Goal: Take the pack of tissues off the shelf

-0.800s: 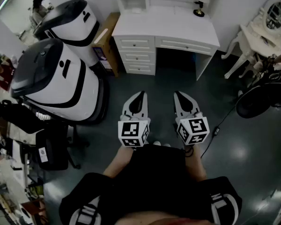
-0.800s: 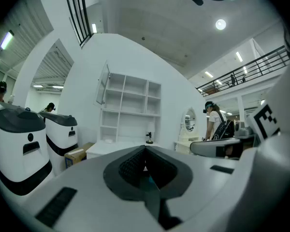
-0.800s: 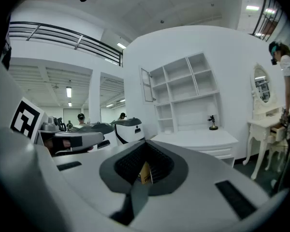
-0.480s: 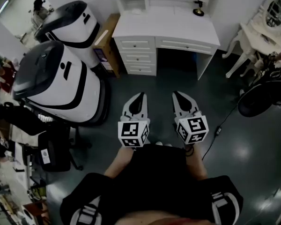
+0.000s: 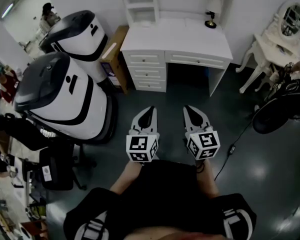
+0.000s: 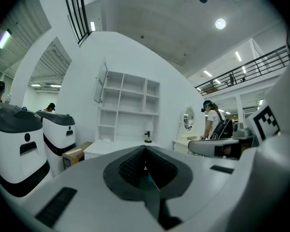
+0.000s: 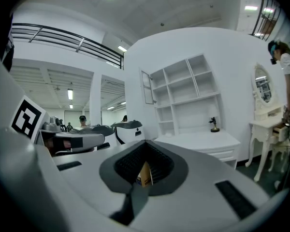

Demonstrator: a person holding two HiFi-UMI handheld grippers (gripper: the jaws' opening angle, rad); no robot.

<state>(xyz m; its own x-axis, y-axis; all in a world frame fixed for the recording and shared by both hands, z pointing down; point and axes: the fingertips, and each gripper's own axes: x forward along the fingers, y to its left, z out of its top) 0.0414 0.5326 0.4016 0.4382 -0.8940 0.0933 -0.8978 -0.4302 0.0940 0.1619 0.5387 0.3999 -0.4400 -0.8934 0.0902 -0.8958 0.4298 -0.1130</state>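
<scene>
A white shelf unit (image 5: 140, 1) stands on the left end of a white desk (image 5: 175, 36) against the far wall. It also shows in the left gripper view (image 6: 128, 110) and the right gripper view (image 7: 186, 93). I cannot make out a pack of tissues on it from here. My left gripper (image 5: 151, 109) and right gripper (image 5: 186, 109) are held side by side above the dark floor, well short of the desk, both pointing at it. Both are shut with nothing between the jaws, the left gripper (image 6: 146, 150) and the right gripper (image 7: 145, 145) alike.
Two large white-and-black machines (image 5: 65, 94) stand at the left, with a cardboard box (image 5: 115, 49) between them and the desk. A small dark figurine (image 5: 209, 15) sits on the desk. A white vanity table with mirror (image 5: 275, 34) and a person (image 6: 212, 122) are at the right. A cable (image 5: 235, 136) lies on the floor.
The head view has tipped up a little, so more of the shelf unit shows and the desk sits lower in the picture. Both grippers stay shut, side by side.
</scene>
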